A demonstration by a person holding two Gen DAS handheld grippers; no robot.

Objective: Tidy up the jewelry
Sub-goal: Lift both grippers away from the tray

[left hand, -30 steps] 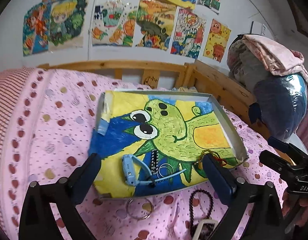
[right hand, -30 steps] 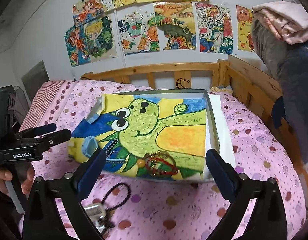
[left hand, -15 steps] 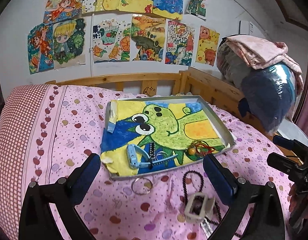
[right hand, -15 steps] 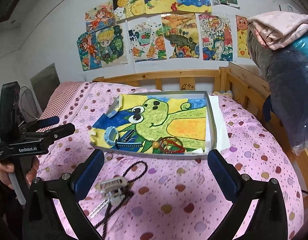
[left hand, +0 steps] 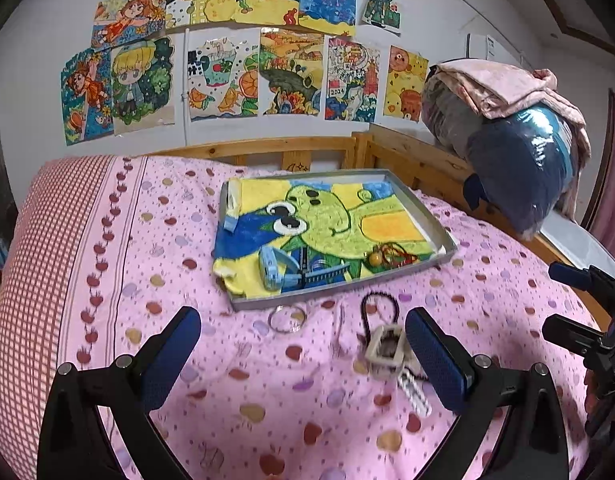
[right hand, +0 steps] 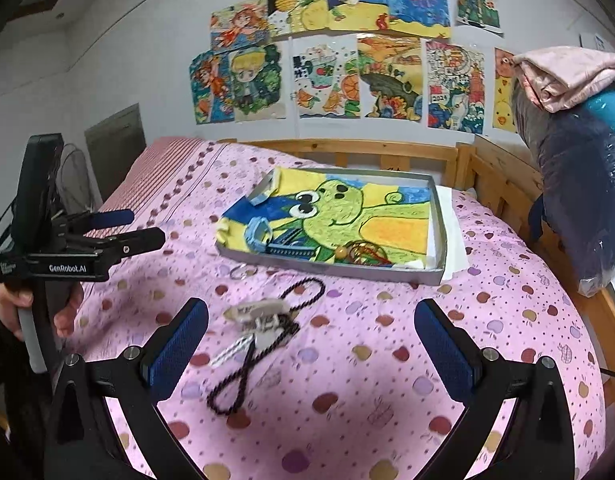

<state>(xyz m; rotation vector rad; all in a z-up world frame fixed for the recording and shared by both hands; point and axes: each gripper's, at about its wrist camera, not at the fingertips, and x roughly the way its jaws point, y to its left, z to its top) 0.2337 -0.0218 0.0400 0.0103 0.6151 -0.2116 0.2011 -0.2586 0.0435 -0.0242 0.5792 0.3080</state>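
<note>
Partly done. In tray (left hand: 435, 220), left to right: blue watch (left hand: 272, 267), red bangles (left hand: 395, 255). Left on the bed (left hand: 155, 248): clear ring (left hand: 286, 319), black bead necklace (right hand: 307, 289), pale clip (right hand: 254, 312). Left gripper (left hand: 303, 350) and right gripper (right hand: 311, 344): jaws apart, empty. Ring lies ahead of left jaws; clip and necklace sit between right jaws, nearer the left one.

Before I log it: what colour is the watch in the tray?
Light blue watch, clearest in the right wrist view.
</note>
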